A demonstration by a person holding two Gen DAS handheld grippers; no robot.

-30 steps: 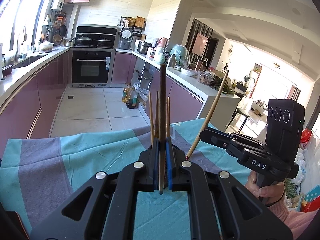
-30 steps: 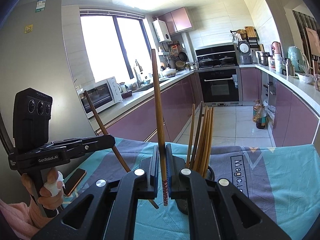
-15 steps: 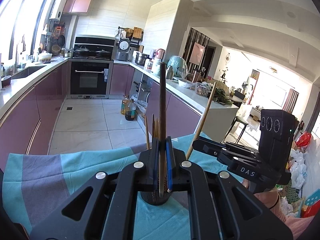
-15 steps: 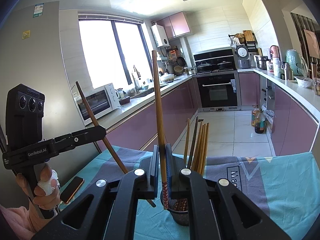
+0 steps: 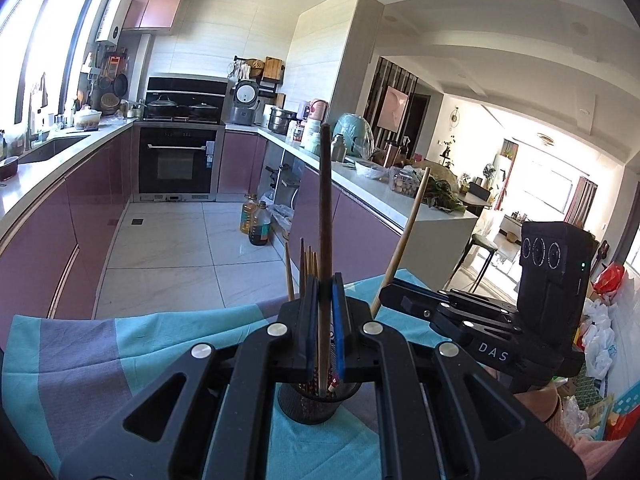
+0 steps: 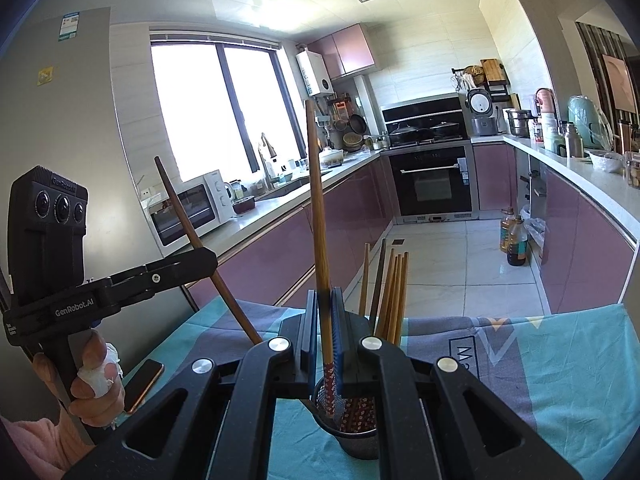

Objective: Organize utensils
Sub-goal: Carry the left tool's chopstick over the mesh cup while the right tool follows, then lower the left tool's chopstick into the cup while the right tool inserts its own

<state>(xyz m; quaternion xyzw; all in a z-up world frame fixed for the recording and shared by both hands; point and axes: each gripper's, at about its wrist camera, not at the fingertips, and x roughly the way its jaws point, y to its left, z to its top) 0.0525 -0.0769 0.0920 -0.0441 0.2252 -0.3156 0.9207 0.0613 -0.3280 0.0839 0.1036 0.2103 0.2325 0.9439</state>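
Observation:
My left gripper [image 5: 325,320] is shut on a dark brown chopstick [image 5: 325,216], held upright with its lower tip inside the black mesh utensil cup [image 5: 312,402]. My right gripper [image 6: 325,328] is shut on a lighter brown chopstick [image 6: 318,208] with a red patterned end, its tip inside the same cup [image 6: 352,432]. Several wooden chopsticks [image 6: 390,292] stand in the cup. The right gripper also shows in the left wrist view [image 5: 404,300], and the left gripper in the right wrist view [image 6: 200,260].
The cup stands on a teal and grey cloth [image 5: 100,344] over the table. A phone [image 6: 142,378] lies on the cloth near the left hand. Purple kitchen cabinets [image 5: 60,240] and a tiled floor [image 5: 168,252] lie beyond the table edge.
Both grippers have lowered their chopsticks toward the cup, and the tips now sit inside it. The cup has come into view below both grippers.

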